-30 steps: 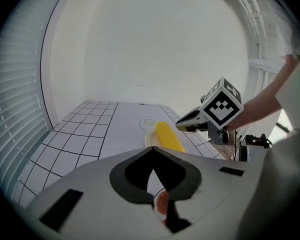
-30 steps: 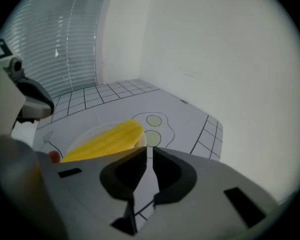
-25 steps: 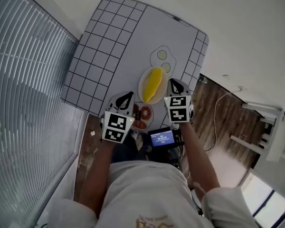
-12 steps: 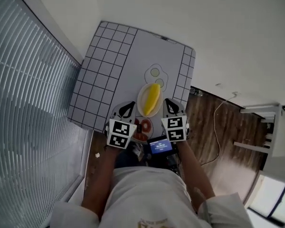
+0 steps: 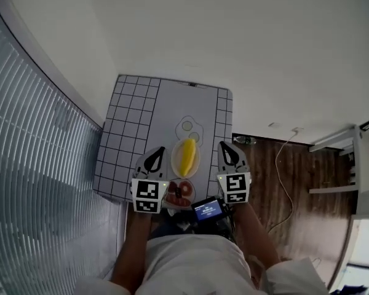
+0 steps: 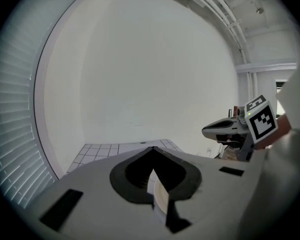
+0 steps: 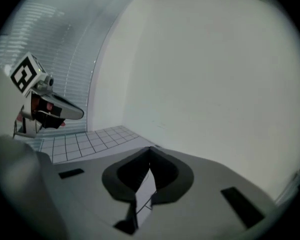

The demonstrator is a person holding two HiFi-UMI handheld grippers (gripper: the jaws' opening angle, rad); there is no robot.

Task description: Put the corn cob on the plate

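Observation:
The yellow corn cob (image 5: 186,156) lies lengthwise on a white oval plate (image 5: 174,166) on the small table (image 5: 141,128), seen in the head view. My left gripper (image 5: 156,152) is held up to the left of the plate, shut and empty. My right gripper (image 5: 225,147) is raised to the right of the plate, also shut and empty. In the left gripper view the closed jaws (image 6: 153,151) point toward the white wall, with the right gripper (image 6: 225,129) at the side. The right gripper view shows its shut jaws (image 7: 150,151) and the left gripper (image 7: 52,109).
A table cover with a grid border and a printed fried-egg picture (image 5: 189,128) covers the table. A second plate with red-brown food (image 5: 181,192) sits at the near table edge. Window blinds (image 5: 31,165) run along the left. Wood floor with a cable (image 5: 283,165) lies right.
Both grippers have risen and drawn back from the table, so the table and plate look smaller and farther below. The corn cob stays on the plate.

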